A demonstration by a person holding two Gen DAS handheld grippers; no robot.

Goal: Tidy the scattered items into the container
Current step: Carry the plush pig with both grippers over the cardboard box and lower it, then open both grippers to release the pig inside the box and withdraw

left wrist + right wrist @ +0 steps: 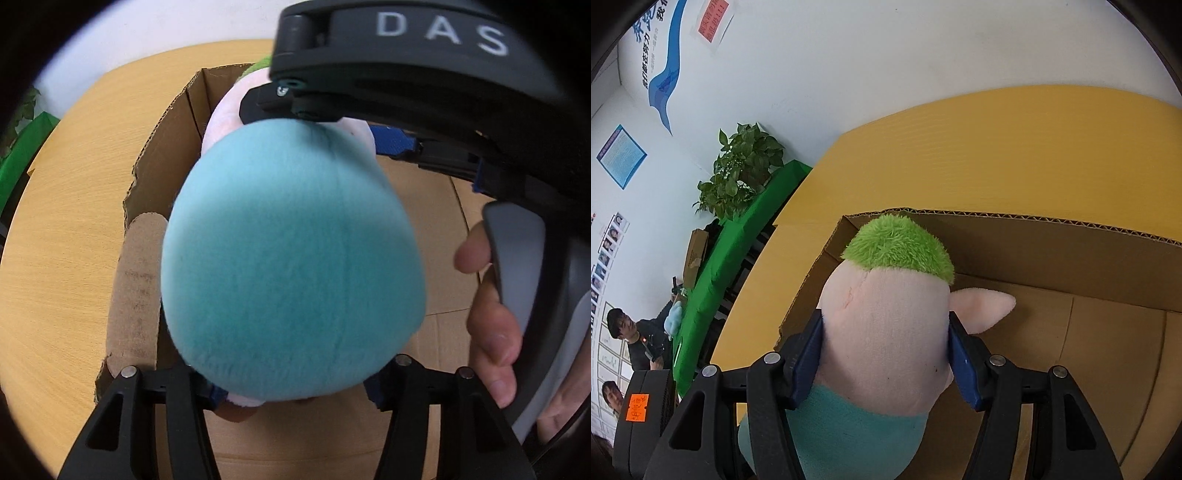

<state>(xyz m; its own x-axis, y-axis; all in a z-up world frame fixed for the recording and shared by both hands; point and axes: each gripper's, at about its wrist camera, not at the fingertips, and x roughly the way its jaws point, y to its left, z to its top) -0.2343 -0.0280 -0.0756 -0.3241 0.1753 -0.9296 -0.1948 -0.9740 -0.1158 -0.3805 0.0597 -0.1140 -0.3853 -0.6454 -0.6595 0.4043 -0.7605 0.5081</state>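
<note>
Plush toy (886, 321), pink-headed with a green tuft and teal body, hangs over the open cardboard box (1052, 236) on the yellow table (997, 147), gripped at both ends, likely so its floppy bulk drops in squarely. Right gripper (884, 354) has its jaws pressed on the head at 9 and 3 o'clock. Left gripper (291, 391) appears to pinch the toy's lower end at 6 o'clock, though the teal body hides the contact. Box floor lies bare beneath. Release looks like the next step. Potted plant (742, 173) stands at 10 o'clock.
</note>
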